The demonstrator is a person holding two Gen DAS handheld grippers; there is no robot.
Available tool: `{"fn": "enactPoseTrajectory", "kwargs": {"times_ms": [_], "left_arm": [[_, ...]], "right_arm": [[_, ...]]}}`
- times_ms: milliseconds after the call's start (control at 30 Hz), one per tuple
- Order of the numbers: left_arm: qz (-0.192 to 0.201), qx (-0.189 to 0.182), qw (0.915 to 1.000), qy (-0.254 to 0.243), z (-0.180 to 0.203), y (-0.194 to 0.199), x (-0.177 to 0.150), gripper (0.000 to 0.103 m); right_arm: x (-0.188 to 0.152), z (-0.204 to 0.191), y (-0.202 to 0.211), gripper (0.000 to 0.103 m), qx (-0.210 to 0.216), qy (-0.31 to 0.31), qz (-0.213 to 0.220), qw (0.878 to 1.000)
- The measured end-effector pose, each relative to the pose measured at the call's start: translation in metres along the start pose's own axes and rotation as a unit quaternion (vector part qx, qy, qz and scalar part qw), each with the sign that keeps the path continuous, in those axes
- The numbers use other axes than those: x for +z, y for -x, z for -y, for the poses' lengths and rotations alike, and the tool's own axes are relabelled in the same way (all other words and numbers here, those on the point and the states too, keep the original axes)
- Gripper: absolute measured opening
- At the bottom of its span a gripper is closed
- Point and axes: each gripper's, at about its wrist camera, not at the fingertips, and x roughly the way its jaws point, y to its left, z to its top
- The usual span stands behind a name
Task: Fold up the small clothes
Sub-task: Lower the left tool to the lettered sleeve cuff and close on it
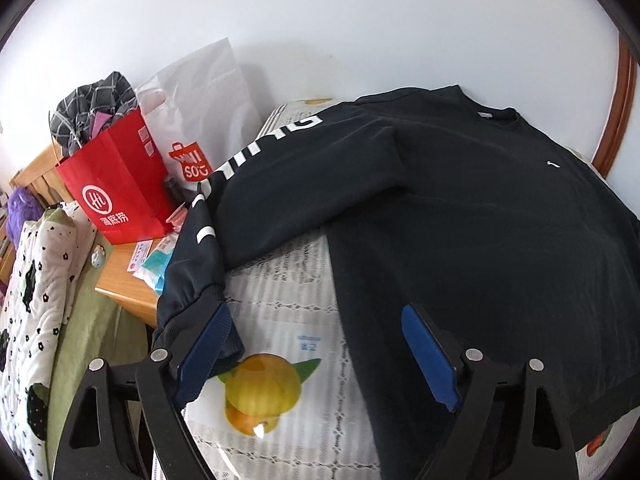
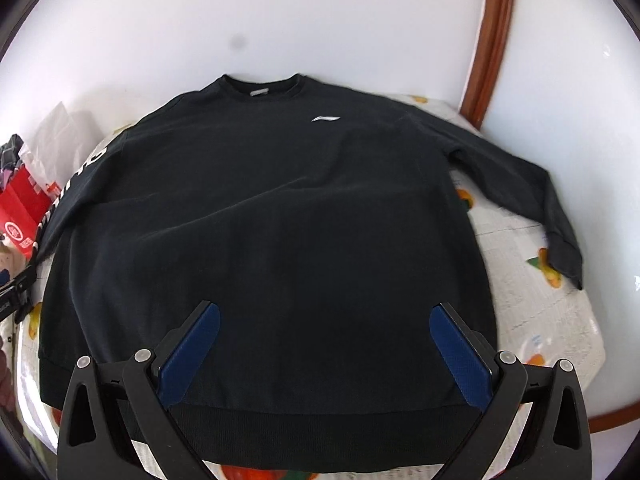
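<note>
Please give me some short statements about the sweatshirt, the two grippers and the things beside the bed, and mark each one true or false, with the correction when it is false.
1. The black sweatshirt lies spread flat on the fruit-print cover, chest logo facing up. True.
2. The right gripper is clamped on the hem. False: its jaws stand open above the lower body of the sweatshirt.
3. The lettered sleeve hangs off the side of the cover toward the wooden table. True.
4. The red paper bag is empty. False: checked fabric sticks out of its top.
5. The left gripper is shut. False: its jaws are open, near the sleeve cuff.
</note>
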Motion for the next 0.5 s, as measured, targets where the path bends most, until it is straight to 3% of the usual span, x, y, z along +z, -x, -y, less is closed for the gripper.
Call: {"fn": "enactPoseTrajectory", "kwargs": {"times_ms": [100, 267, 500], "left_arm": [[-0.005, 0.010, 0.9998, 0.015, -0.016, -0.013, -0.002, 0.076], [-0.013, 0.020, 0.9990, 0.037, -0.040, -0.031, -0.007, 0.074], [-0.022, 0.043, 0.9984, 0.028, -0.047, -0.050, -0.014, 0.048]], "right_arm": [[-0.002, -0.014, -0.006, 0.103, 0.012, 0.021, -0.009, 1.000], [-0.001, -0.027, -0.019, 0.103, 0.019, 0.027, -0.028, 0.999], [-0.007, -0.043, -0.029, 0.103, 0.009, 0.041, -0.040, 0.998]]}}
